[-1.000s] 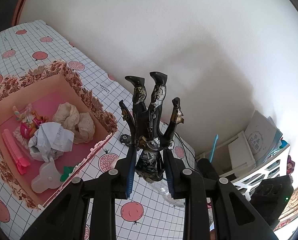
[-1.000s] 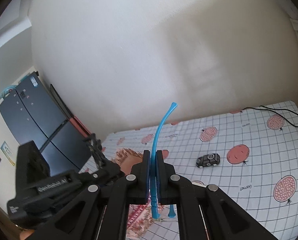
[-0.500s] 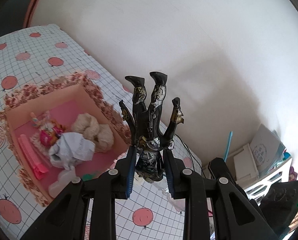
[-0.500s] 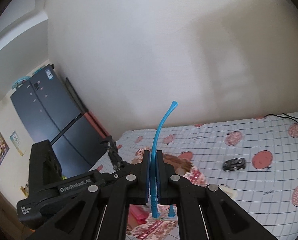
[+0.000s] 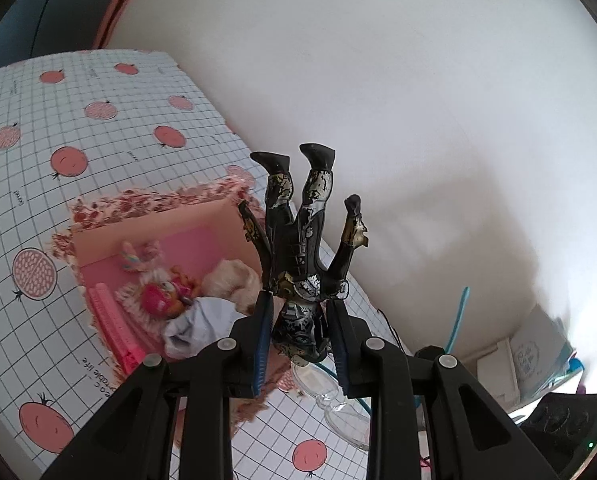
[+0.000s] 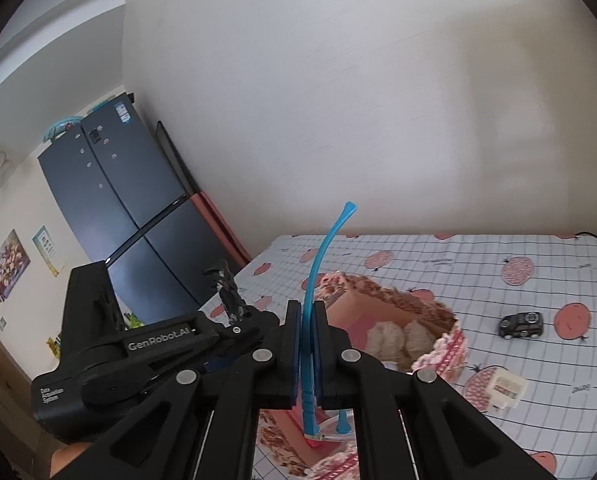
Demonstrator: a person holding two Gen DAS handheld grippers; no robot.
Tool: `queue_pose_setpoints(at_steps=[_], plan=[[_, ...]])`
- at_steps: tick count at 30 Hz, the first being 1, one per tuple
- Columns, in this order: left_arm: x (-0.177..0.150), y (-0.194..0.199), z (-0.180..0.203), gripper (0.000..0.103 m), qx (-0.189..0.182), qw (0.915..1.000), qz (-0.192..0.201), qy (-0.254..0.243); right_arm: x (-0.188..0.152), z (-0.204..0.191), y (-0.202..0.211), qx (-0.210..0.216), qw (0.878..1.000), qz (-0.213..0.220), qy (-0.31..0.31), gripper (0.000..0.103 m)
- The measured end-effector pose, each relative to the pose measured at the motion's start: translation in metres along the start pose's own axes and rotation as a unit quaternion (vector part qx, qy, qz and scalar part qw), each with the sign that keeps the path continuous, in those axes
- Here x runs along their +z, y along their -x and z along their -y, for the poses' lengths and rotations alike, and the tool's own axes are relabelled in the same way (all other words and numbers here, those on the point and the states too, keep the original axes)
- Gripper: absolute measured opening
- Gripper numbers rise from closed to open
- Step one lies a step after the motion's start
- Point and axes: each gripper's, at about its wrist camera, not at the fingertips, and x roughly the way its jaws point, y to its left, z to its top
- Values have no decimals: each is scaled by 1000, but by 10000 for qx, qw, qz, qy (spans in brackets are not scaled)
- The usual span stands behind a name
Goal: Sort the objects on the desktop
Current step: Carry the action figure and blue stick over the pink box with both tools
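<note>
Grippers both loaded, held above the table (image 6: 438, 256) with its grid-and-fruit cloth.

Left gripper (image 5: 300, 332): jaws part-way closed, pads clamped on the head and shoulders of a black and silver toy figure (image 5: 306, 248), which hangs upside down, boots up, arms splayed. Seen from the right wrist, it sits just left of the right gripper (image 6: 307, 354).

Right gripper: jaws closed tight on a pair of blue-armed glasses (image 6: 318, 280), pinching one arm; that arm curves up out of the pads, second arm tip and clear lens showing below.

Floral-edged pink box (image 5: 158, 216): open, on the table near its far edge by the wall, below and ahead of both grippers. Inside: pink comb-like strip (image 5: 112, 324), small pink doll (image 5: 160, 296), crumpled white paper (image 5: 200, 320), two beige fluffy lumps (image 6: 394, 338).

Toy car (image 6: 521, 324): black, on the cloth well right of the box. Small white block (image 6: 506, 390): just beside the box's near right corner.
</note>
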Motion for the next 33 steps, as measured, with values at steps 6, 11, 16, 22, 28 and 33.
queue_pose_setpoints(at_steps=[6, 11, 16, 22, 28, 33], plan=[[8, 0, -17, 28, 20, 9998, 32, 215, -6, -11, -17, 74, 9999, -113, 87, 6], [12, -2, -26, 28, 39, 9995, 21, 298, -15, -11, -39, -12, 9993, -355, 141, 6], [11, -10, -37, 28, 150, 9989, -91, 439, -25, -5, -60, -106, 9979, -626, 108, 6], [6, -28, -52, 28, 294, 9968, -327, 674, -37, 5, -77, -225, 9955, -920, 75, 6], [-3, -43, -62, 28, 476, 9942, -530, 804, -46, 14, -90, -294, 9930, -1144, -92, 6], [-7, -51, -68, 28, 603, 9922, -645, 884, -54, 21, -101, -363, 9902, -1333, -180, 6]])
